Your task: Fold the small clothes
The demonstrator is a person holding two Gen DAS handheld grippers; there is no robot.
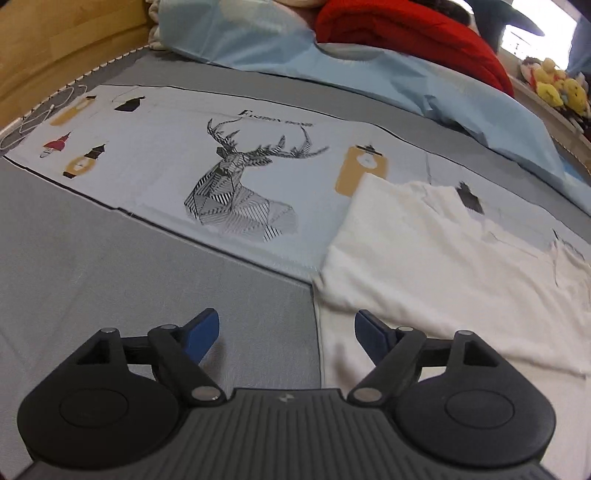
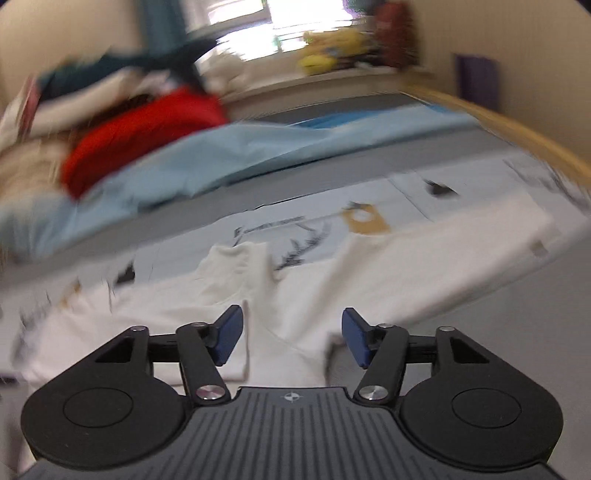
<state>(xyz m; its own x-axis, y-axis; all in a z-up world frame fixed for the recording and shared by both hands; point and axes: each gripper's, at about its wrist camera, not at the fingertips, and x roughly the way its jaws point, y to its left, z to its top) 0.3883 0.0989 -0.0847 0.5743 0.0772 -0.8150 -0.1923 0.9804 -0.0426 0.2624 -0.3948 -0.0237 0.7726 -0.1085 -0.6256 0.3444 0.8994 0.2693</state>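
**White T-shirt down on the bed, both tools let go**

White T-shirt (image 1: 443, 258) lies spread on the bed, partly over the pale deer-print cloth (image 1: 236, 177) and partly on the grey mattress cover (image 1: 110, 277). From my left wrist view its near edge runs right under the tool, with a fold already lying across the body. The right wrist view is smeared with motion blur, but I can make out the same shirt (image 2: 295, 295) with what looks like a sleeve or side panel doubled over the middle.

My left tool (image 1: 286, 332) has its blue pads wide apart, nothing between them, hovering over the shirt's edge where it meets the grey cover. My right tool (image 2: 291, 338) is also spread, pads clear of the cloth, just above it.

I'd judge a fold has been laid and I'm between grips. To do the next one well, I want each tool on a matching corner of the same edge, pinching only the layers I mean to carry, then lifting evenly so the crease stays straight. The risk is snagging the deer-print cloth underneath with the shirt. The light blue sheet (image 1: 369, 74) and red blanket (image 1: 406, 33) sit well behind.
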